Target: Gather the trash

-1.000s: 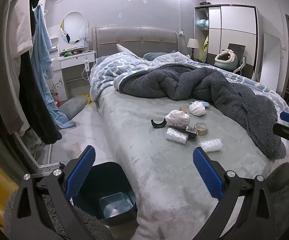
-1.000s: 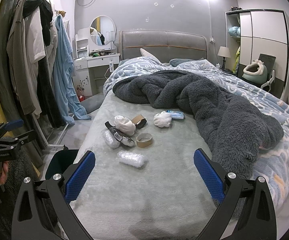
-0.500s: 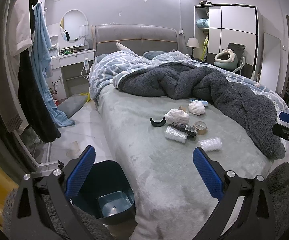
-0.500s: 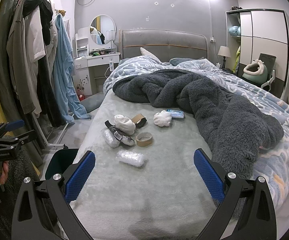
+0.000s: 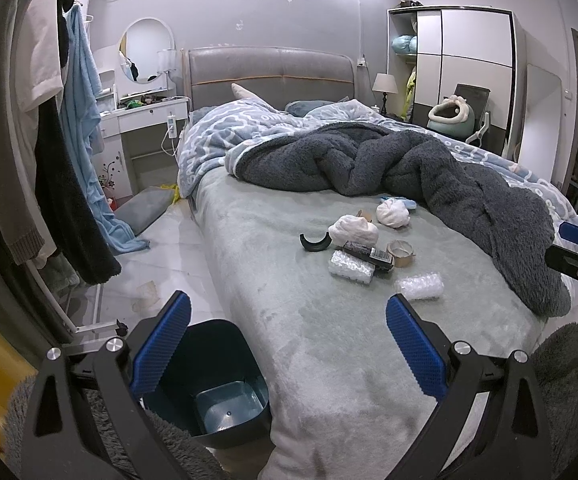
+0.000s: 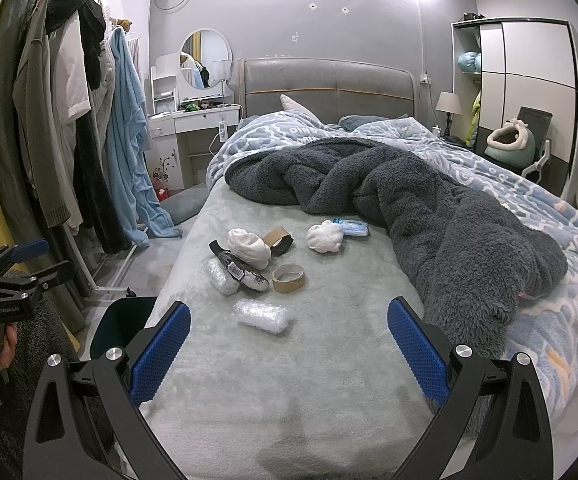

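Observation:
Trash lies on the grey bed sheet (image 6: 329,360): a bubble-wrap roll (image 6: 262,315) nearest, a second bubble-wrap piece (image 6: 220,276), a dark wrapper (image 6: 241,272), a cardboard tape ring (image 6: 287,278), two white crumpled wads (image 6: 249,248) (image 6: 325,237) and a brown tape core (image 6: 277,240). The same pile shows in the left wrist view (image 5: 369,248). A dark blue bin (image 5: 209,384) stands on the floor beside the bed, under my left gripper (image 5: 287,348). Both grippers are open and empty. My right gripper (image 6: 289,352) hovers above the bed's foot end, short of the nearest bubble wrap.
A dark fluffy blanket (image 6: 409,196) and a blue patterned duvet (image 6: 549,220) cover the bed's right half. A clothes rack (image 6: 69,140) stands left of the bed. A white dressing table (image 6: 193,128) and a wardrobe (image 6: 529,80) stand at the back.
My left gripper has drifted slightly; the view shifted a little. The right gripper has barely moved. Both stay open.

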Tool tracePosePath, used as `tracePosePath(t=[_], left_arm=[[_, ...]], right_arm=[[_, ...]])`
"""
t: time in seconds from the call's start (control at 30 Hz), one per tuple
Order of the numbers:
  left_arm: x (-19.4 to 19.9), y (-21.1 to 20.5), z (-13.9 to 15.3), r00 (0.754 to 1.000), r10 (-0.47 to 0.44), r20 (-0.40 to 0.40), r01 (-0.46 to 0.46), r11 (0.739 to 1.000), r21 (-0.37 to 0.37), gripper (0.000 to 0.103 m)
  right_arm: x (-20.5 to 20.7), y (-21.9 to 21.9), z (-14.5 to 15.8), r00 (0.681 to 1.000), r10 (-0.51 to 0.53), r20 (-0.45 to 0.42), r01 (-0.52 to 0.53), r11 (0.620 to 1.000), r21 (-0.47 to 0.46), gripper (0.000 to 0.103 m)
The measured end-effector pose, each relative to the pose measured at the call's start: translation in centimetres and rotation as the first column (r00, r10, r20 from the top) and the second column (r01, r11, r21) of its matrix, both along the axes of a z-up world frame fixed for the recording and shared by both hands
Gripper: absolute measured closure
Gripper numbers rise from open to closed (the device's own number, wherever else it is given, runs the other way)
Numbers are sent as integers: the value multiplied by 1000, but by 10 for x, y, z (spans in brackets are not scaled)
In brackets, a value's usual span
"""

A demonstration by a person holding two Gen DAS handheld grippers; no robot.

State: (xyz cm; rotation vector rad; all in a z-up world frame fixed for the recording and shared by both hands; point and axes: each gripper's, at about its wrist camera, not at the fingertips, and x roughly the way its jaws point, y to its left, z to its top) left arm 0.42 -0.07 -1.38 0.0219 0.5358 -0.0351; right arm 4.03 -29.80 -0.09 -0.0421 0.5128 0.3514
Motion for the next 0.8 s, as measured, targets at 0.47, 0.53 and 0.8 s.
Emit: tracePosePath(t=[0.47, 0.53, 0.8], left_arm=[[28, -3, 9, 987, -160, -6, 160, 987, -14, 4], [36, -7, 4, 980, -196, -18, 197, 980, 10, 4], [71, -17, -15, 946, -313, -84, 314, 950, -5, 5]], right_arm=[[24, 25, -31, 997, -38, -72, 36, 999, -36, 3], [30, 29, -40, 995, -39, -94, 35, 999, -41, 3], [49, 42, -57, 990, -71, -121, 65, 996, -58, 3]])
